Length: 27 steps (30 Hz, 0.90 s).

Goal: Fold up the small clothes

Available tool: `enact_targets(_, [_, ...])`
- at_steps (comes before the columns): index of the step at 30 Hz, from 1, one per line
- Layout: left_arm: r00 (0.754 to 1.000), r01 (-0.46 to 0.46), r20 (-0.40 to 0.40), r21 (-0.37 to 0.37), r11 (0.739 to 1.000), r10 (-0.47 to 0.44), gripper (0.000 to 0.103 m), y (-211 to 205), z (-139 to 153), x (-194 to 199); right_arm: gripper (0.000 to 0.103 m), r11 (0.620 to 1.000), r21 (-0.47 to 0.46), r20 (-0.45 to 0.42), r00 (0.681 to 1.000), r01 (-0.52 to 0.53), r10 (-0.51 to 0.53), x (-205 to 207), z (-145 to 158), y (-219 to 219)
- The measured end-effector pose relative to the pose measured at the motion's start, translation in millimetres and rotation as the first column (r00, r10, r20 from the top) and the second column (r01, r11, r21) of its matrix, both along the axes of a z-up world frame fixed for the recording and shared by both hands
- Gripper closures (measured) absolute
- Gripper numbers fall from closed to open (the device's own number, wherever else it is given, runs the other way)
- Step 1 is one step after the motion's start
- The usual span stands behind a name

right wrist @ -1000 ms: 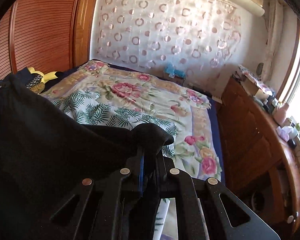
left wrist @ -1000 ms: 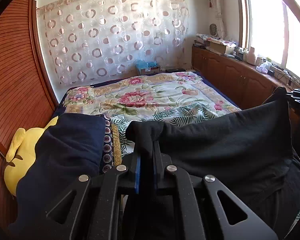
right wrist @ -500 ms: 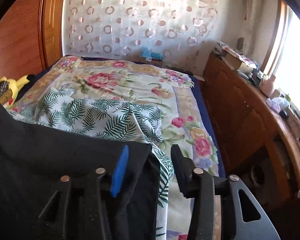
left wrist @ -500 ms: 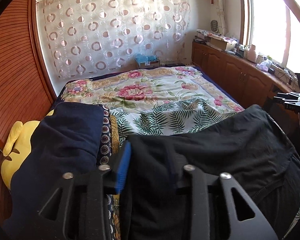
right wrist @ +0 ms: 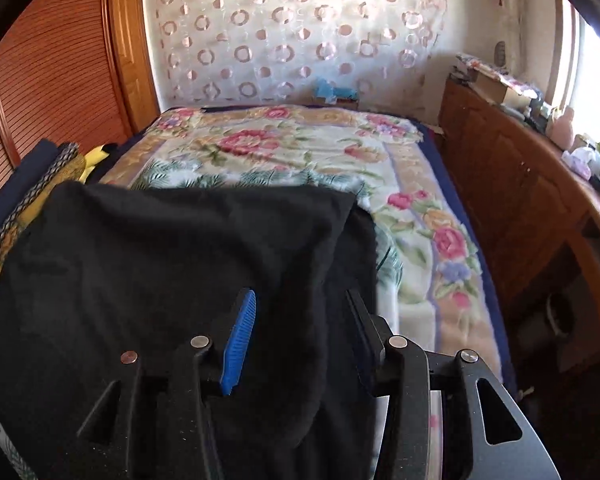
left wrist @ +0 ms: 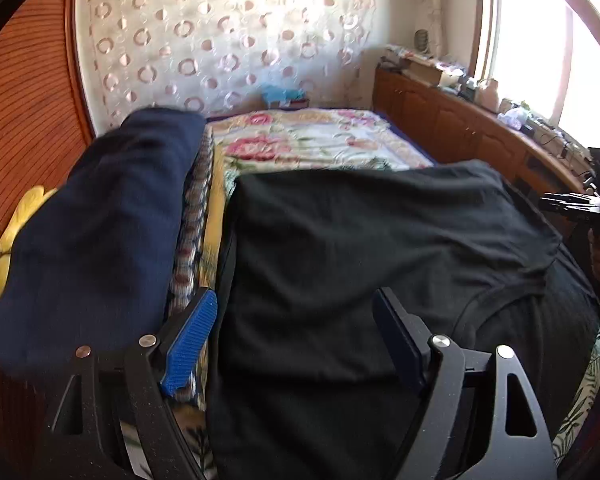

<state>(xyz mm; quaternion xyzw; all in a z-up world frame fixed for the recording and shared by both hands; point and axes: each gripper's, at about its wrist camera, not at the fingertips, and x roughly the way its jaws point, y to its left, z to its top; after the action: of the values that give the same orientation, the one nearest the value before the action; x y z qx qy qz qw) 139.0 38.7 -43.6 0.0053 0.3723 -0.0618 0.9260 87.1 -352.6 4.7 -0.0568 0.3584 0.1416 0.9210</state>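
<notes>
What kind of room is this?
Most likely a home bedroom: a bed with a floral blanket, a patterned curtain behind it, and wooden cabinets under the window.

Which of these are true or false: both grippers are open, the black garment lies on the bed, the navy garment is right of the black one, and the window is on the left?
1. Both grippers are open. True: the left gripper and the right gripper each stand with jaws apart over the black garment.
2. The black garment lies on the bed. True.
3. The navy garment is right of the black one. False: it is on its left.
4. The window is on the left. False: it is on the right.
</notes>
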Motion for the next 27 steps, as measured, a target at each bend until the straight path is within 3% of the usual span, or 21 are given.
enact_targets(8, [1.0, -0.028, -0.001, -0.039, 0.999, 0.028, 0.022, 6, -17, -32, 0.056, 0.999, -0.02, -0.058, 0.998, 0.028, -0.03, -27, -9, -20])
enact_targets(11, [1.0, -0.028, -0.007, -0.044, 0.999, 0.028, 0.034, 9, -22, -38, 0.056, 0.999, -0.012, -0.061, 0.998, 0.032, -0.033, -30, -6, -27])
enact_targets(13, [1.0, -0.019, -0.022, -0.057, 0.998, 0.017, 0.049, 8, -26, -38, 0.056, 0.999, -0.005, -0.061, 0.998, 0.034, -0.034, -32, -5, -32])
enact_targets(16, [0.999, -0.005, -0.046, -0.07, 0.997, 0.002, 0.056, 6, -32, -36, 0.056, 0.998, -0.024, -0.065, 0.996, 0.054, -0.056, -32, -13, -38])
enact_targets(21, [0.995, -0.024, -0.093, -0.068, 0.997, 0.018, 0.057, 4, -42, -25, 0.056, 0.998, -0.02, -0.038, 0.997, 0.061, -0.062, -42, -11, -46])
enact_targets(27, [0.993, -0.08, -0.094, -0.05, 0.996, 0.075, 0.057, 7, -41, -9, 0.056, 0.998, -0.029, -0.032, 0.997, 0.063, -0.064, -39, -13, -45])
